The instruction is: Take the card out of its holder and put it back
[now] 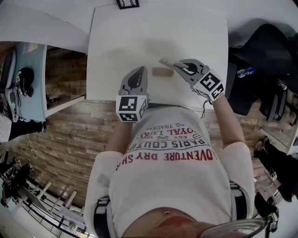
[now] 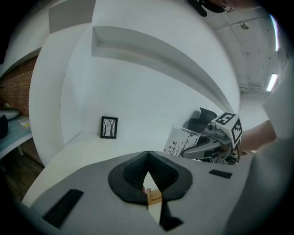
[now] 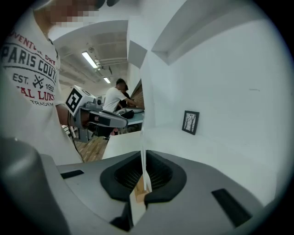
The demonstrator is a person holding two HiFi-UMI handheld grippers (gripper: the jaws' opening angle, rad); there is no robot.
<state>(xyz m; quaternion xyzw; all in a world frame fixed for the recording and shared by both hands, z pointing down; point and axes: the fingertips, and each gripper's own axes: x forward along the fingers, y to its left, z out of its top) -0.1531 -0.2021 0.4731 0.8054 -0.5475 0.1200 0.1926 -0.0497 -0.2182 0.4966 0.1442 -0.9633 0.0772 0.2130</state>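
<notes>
Your right gripper (image 3: pixel 143 176) is clamped on the card (image 3: pixel 143 151), jaws closed flat on its lower part, and the card stands edge-on and upright between them. The card is out of the slot and sits just above and behind the small wooden holder (image 1: pixel 163 72), which lies on the white bench (image 1: pixel 121 42) close to the near edge. Your left gripper (image 2: pixel 147 158) has its jaw tips together with nothing clamped; the holder only shows through the gap under them, and the gripper sits just left of it. The card looks thin, light, stiff-ish and glossy, so it probably flexes and slips: keep the grip low and centred and don't squeeze a corner. The holder looks light too and will likely skid or tip when the card goes in, so brace one end with the left gripper. There's plenty of bare bench ahead and to both sides. The only other thing is a small framed picture (image 1: pixel 127 3) at the far edge, well apart. Mind the near edge, as the holder isn't far from it.
</notes>
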